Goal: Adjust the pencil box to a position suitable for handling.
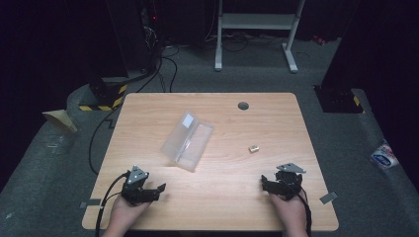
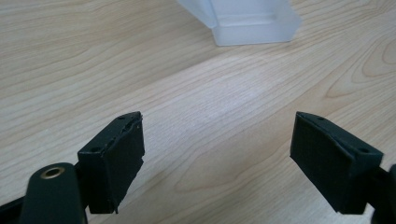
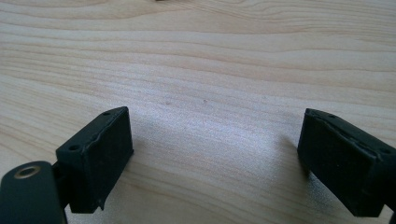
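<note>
A clear plastic case (image 1: 188,139) lies open near the middle of the wooden table (image 1: 227,207); its near corner (image 2: 250,21) appears at the top of the left gripper view. To its right lies a small brass-coloured piece (image 1: 254,148). My left gripper (image 1: 154,190) rests at the table's front left, open, with bare wood between its jaws (image 2: 217,158). At the front right my right gripper (image 1: 267,185) is also open over bare wood (image 3: 215,163). Neither touches the case or the small piece.
A round grey grommet (image 1: 243,105) sits near the table's far edge. Beyond the table stand a white metal frame (image 1: 257,29) and dark equipment with cables (image 1: 148,44) on grey carpet. A packet (image 1: 384,155) lies on the floor at right.
</note>
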A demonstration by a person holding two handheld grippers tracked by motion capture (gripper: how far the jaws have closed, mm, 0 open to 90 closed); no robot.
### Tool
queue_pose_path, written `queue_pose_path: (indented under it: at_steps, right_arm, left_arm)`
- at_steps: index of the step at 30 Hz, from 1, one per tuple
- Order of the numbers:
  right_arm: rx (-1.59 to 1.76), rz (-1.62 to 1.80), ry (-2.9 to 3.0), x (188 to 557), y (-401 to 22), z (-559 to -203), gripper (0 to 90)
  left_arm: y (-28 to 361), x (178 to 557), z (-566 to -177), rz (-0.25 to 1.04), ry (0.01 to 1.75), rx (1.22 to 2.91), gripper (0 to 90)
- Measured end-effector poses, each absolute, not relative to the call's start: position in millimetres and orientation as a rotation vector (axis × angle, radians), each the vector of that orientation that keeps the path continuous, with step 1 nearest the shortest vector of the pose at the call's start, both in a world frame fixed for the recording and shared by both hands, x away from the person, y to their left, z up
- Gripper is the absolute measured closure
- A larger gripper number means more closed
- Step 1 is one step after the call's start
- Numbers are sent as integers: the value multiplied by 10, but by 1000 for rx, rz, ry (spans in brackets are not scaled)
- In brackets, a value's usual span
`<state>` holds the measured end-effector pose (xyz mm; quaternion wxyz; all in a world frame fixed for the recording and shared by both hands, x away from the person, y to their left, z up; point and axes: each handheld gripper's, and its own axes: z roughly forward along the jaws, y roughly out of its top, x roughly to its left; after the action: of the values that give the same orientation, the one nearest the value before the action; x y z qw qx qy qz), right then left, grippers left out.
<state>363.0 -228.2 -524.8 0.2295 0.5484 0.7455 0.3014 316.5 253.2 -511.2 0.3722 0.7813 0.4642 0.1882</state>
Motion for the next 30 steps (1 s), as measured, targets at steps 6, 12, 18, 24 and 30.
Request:
queue_pose_path:
  at_steps: [6, 12, 18, 24, 30]
  right_arm:
    - [1510, 831, 2050, 3623, -2278, -5247, 108]
    - [1515, 832, 2042, 3620, -2277, -5247, 118]
    - [1508, 835, 2045, 3617, -2277, -5246, 128]
    - [1508, 838, 2047, 3615, -2278, -5246, 128]
    - [1508, 837, 2047, 3615, -2278, -5246, 128]
  left_arm:
    - [2435, 3224, -5086, 481, 1166, 1980, 184]
    - [2311, 3312, -5022, 475, 1138, 1960, 189]
    - [2139, 3387, -4948, 486, 1100, 1969, 189]
    - [1948, 3455, -4873, 490, 1058, 2004, 201]
    - [1853, 3500, -4879, 481, 1063, 1987, 232]
